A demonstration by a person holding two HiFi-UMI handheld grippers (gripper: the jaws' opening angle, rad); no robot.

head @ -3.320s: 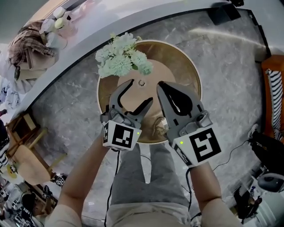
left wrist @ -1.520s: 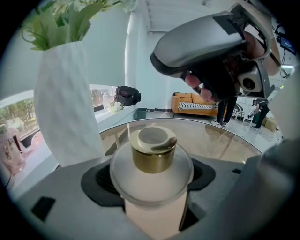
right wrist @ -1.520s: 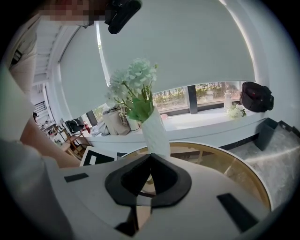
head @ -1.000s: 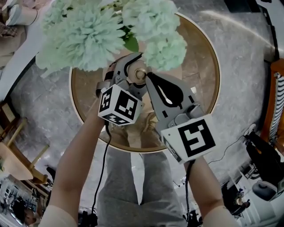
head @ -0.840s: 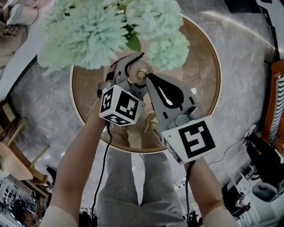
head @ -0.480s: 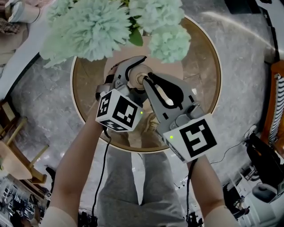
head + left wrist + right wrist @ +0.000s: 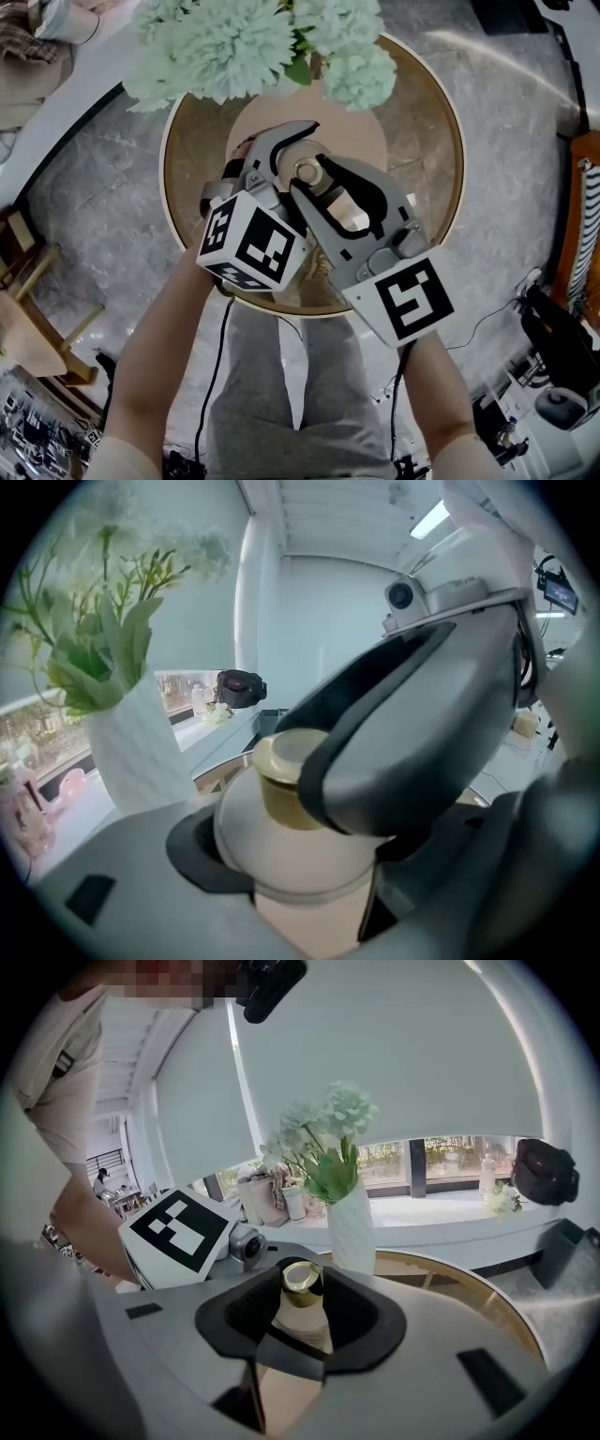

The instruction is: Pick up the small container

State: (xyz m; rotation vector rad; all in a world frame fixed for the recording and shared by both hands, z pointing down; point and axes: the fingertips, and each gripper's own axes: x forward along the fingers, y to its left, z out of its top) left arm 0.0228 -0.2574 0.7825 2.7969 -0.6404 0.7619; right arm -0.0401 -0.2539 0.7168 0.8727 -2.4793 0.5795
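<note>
The small container (image 7: 307, 172), a white round jar with a gold knobbed lid, hangs above the round table. My left gripper (image 7: 284, 161) is shut on its white body (image 7: 291, 855), one dark pad against its left side. My right gripper (image 7: 310, 179) reaches in from the right, and its jaws are opening. The gold knob (image 7: 300, 1282) stands between its black pads (image 7: 361, 1314) without touching them. From the left gripper view, a right jaw covers part of the lid.
A white vase (image 7: 349, 1232) of pale green flowers (image 7: 253, 42) stands on the far side of the gold-rimmed round table (image 7: 427, 141). A beige mat (image 7: 361, 131) lies on the table below the grippers. Grey marble floor lies around it, and a wooden chair (image 7: 28, 309) stands at the left.
Both grippers and the container have drawn back toward me, away from the flowers. The right gripper's jaws, earlier closed at the gold knob, now stand apart around it.
</note>
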